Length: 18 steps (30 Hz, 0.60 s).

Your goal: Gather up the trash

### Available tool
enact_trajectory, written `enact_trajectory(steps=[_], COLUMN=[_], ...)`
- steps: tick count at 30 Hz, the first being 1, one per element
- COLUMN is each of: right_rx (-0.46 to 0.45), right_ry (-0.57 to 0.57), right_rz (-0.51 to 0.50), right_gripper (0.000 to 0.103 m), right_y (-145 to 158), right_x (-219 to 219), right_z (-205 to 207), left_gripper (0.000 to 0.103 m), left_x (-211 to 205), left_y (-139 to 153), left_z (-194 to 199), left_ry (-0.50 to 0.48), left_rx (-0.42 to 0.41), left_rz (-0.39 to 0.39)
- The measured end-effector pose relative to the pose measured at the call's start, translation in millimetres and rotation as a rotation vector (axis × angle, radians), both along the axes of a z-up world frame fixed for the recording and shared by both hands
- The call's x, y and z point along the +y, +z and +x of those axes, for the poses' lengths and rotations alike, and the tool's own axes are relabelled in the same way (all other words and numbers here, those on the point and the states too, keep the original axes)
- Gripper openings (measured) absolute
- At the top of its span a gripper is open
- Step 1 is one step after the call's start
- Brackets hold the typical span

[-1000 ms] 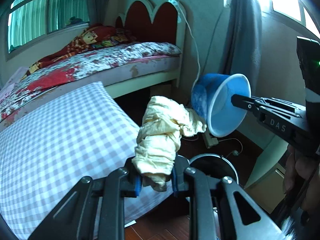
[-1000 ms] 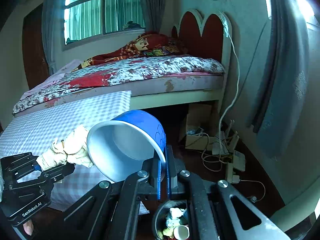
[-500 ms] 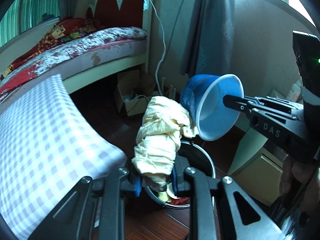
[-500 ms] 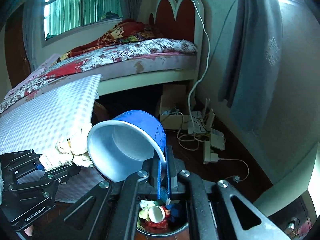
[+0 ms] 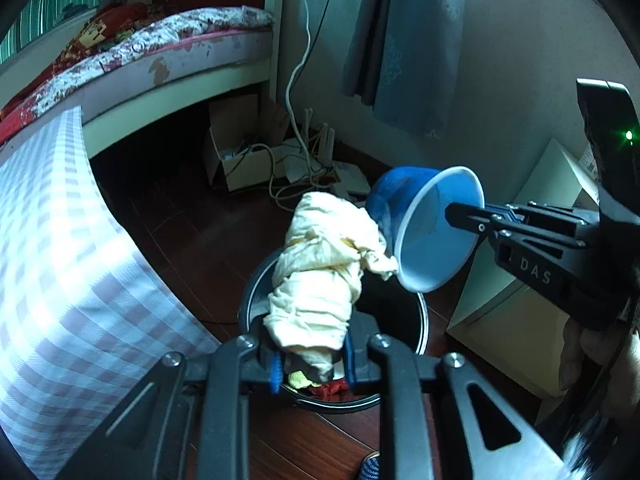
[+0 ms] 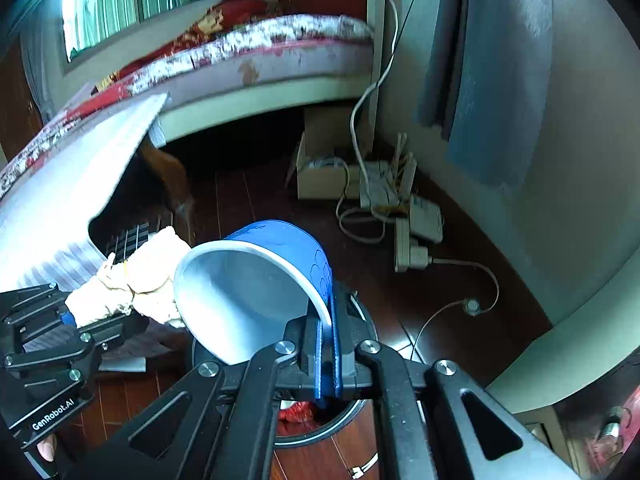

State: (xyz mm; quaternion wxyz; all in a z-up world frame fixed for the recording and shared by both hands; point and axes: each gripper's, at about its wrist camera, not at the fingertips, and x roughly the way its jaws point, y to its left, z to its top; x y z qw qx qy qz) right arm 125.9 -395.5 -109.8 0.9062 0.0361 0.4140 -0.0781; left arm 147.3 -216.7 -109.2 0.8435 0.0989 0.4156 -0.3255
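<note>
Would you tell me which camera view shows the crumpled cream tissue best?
The left wrist view: the crumpled cream tissue fills the centre, clamped in the left gripper above the trash bin. The right wrist view shows only part of it, at left behind the blue cup.

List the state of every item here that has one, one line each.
Left gripper: shut on the crumpled cream paper wad.
Crumpled cream paper wad: held above the bin.
Right gripper: shut on the blue paper cup's rim.
Blue paper cup: tipped on its side, empty inside.
Round black trash bin: open, trash already inside.
</note>
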Motion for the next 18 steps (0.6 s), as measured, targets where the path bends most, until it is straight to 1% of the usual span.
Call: enact_trajectory(steps=[5, 6, 7, 8, 9, 10, 12, 15, 18], right_rx=[0.047, 0.059, 0.092, 0.129, 0.162, 0.196, 0.227, 0.215, 0.224], right_ry=[0.021, 0.028, 0.018, -0.01, -0.04, -0.074, -0.104, -0.094, -0.077], right_rz=[0.002, 0.002, -0.026, -0.06, -0.068, -0.065, -0.058, -0.07, -0.08], right_gripper=[0.004, 0.005, 0.006, 0.029, 0.078, 0.102, 0.102, 0.102, 0.102], right_y=[-22.8, -28.4, -37.0, -45.4, -53.1, -60.8, -70.9, -73.2, -77.3], right_x=[-6.4, -8.0, -9.9, -12.6, -18.1, -25.1, -32.7, -33.6, -29.7], right_z=[9.3, 11.0, 14.3, 17.4, 18.5, 18.6, 17.2, 14.5, 13.5], left_gripper=[0.024, 0.033, 0.049, 0.062, 0.084, 0.092, 0.1, 0.1, 0.101], left_x=[-8.8, -11.5, -13.4, -15.0, -14.5, -13.0, -10.4, -5.1, -0.3], left_y=[-18.8, -23.7, -28.1, -33.6, -36.7, -39.1, -44.5, -48.9, -51.6], left_z=[9.6, 12.0, 13.4, 14.2, 14.0, 14.0, 13.4, 11.0, 12.5], left_ry=[0.004, 0.0, 0.001, 0.027, 0.044, 0.063, 0.091, 0.115, 0.139], left_rx=[0.051, 0.074, 0.089, 0.086, 0.078, 0.068, 0.066, 0.04, 0.032], left_rz=[0.006, 0.0, -0.003, 0.02, 0.032, 0.04, 0.061, 0.076, 0.083])
